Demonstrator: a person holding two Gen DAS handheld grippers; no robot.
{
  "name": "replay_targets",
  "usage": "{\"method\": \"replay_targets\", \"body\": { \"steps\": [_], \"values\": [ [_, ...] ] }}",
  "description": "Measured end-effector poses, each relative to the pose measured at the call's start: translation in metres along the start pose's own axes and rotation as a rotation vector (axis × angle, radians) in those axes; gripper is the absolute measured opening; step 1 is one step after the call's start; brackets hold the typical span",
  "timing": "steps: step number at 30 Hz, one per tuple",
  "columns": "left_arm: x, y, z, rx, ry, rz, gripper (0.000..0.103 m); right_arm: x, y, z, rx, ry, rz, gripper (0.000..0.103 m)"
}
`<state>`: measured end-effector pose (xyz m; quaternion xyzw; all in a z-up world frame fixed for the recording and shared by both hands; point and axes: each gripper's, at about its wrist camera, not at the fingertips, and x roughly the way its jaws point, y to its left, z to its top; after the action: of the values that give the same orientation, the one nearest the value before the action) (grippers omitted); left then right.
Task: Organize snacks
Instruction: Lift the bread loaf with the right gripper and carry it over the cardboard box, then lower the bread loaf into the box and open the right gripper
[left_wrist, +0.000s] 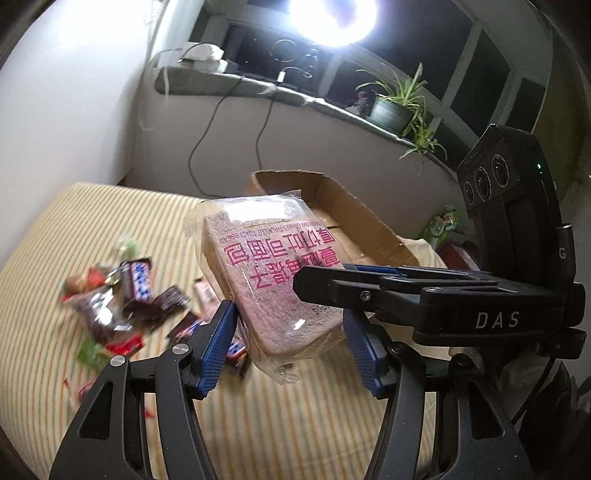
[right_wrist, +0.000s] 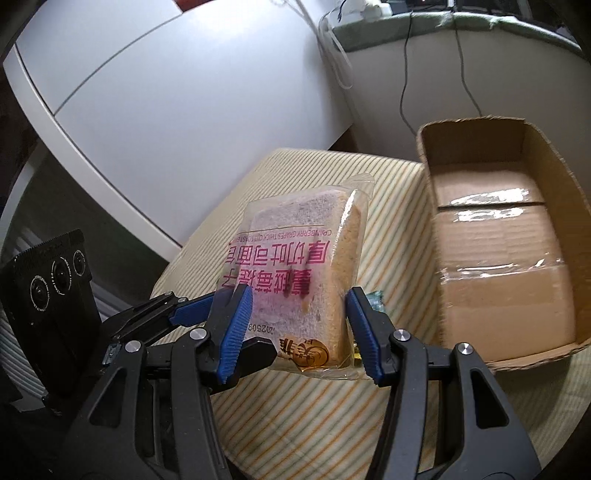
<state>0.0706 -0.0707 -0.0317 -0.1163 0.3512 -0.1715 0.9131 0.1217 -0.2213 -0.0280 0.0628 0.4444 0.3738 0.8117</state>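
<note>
A clear plastic packet of thick-cut toast bread (left_wrist: 266, 273), printed with pink lettering that reads upside down, is held in the air above a surface covered in yellow-and-white striped cloth (left_wrist: 66, 229). It is gripped from 2 sides at once. The left gripper (left_wrist: 290, 345) is closed on the packet, its blue ribbed pads (left_wrist: 218, 347) pressed against the near end. The right gripper (right_wrist: 297, 328) is likewise clamped on the packet, with its blue fingers (right_wrist: 236, 328) set against the 2 side faces of the bread slice. In the left wrist view, the right gripper's black body is seen reaching across from the right, with its camera block raised above it. An open cardboard box (right_wrist: 491, 236), its taped bottom bare, is seen just beyond and to the right of the packet, resting on the cloth. To the left, a blurred scatter of wrapped chocolate bars (left_wrist: 136, 284) and other small snacks lies on the cloth. A potted plant (left_wrist: 399, 107) stands on the windowsill behind, under a bright lamp (left_wrist: 332, 18).
</note>
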Motion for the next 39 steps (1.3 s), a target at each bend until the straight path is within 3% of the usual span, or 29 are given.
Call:
{"method": "replay_targets", "body": {
  "steps": [17,32,39],
  "values": [
    [0.075,-0.066,0.045,0.129,0.032,-0.059,0.058,-0.046,-0.090,0.024,0.084,-0.085,-0.075,0.056],
    [0.132,-0.094,0.048,0.163,0.110,-0.086,0.058,-0.052,-0.156,0.026,0.152,-0.064,-0.133,0.056],
    [0.137,-0.097,0.047,0.183,0.126,-0.070,0.058,-0.046,-0.164,0.029,0.159,-0.053,-0.145,0.056]
  ]
}}
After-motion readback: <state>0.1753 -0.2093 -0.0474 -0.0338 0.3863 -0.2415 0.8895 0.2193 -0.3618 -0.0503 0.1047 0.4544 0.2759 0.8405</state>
